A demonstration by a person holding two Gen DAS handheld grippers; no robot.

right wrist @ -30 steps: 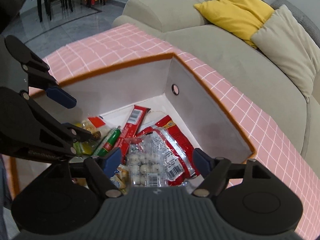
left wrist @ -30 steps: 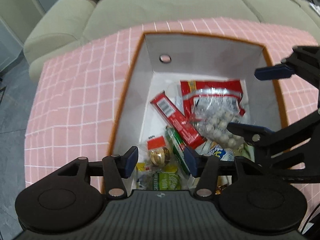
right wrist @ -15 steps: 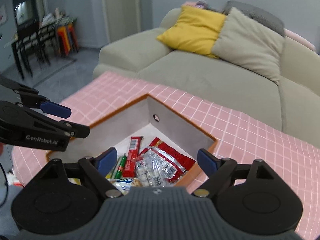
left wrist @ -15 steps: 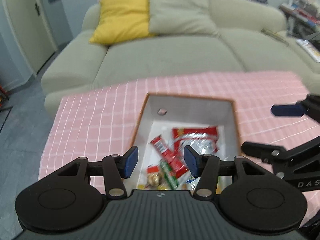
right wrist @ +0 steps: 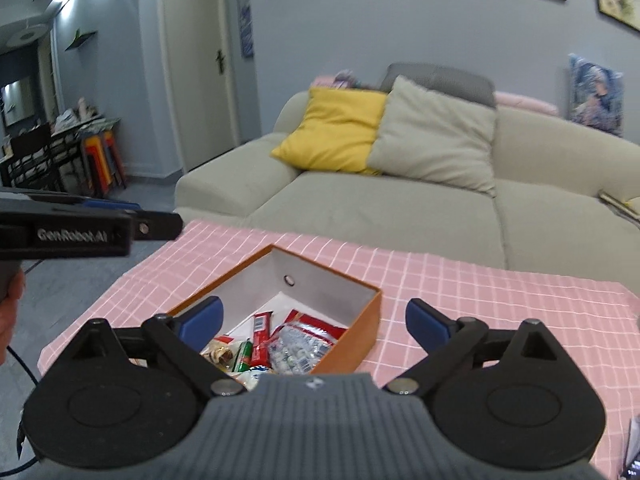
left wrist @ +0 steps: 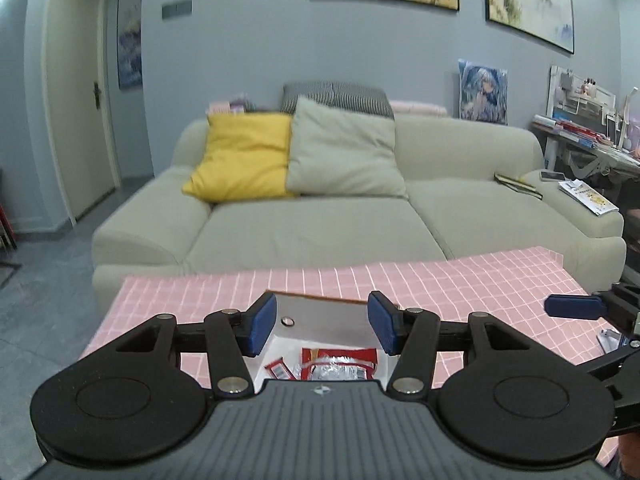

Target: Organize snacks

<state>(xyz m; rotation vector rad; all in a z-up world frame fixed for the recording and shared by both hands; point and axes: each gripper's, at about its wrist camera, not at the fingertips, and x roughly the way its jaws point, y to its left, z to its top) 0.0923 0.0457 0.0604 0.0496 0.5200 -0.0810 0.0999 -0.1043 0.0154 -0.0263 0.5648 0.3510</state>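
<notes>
An orange box with white inside point(right wrist: 352, 320) sits on the pink checked tablecloth point(right wrist: 480, 292). It holds several snacks: a red bar point(right wrist: 262, 338), a clear bag of white balls with red trim point(right wrist: 298, 346), a green stick point(right wrist: 243, 356). In the left wrist view the box point(left wrist: 320, 312) shows between my fingers, with red packets point(left wrist: 340, 362) inside. My left gripper point(left wrist: 322, 328) is open and empty, raised above the box. My right gripper point(right wrist: 314, 322) is open and empty, also raised. The left gripper also shows at the left of the right wrist view point(right wrist: 92, 224).
A beige sofa point(left wrist: 320, 232) with a yellow cushion point(left wrist: 240, 156) and a grey one stands right behind the table. A desk with clutter point(left wrist: 580, 140) is at the far right. A door and chairs point(right wrist: 60, 160) are at the left.
Both grippers have lifted up and back out of the box; the view has tilted from looking down into it to looking across the room. Both stay open and empty.
</notes>
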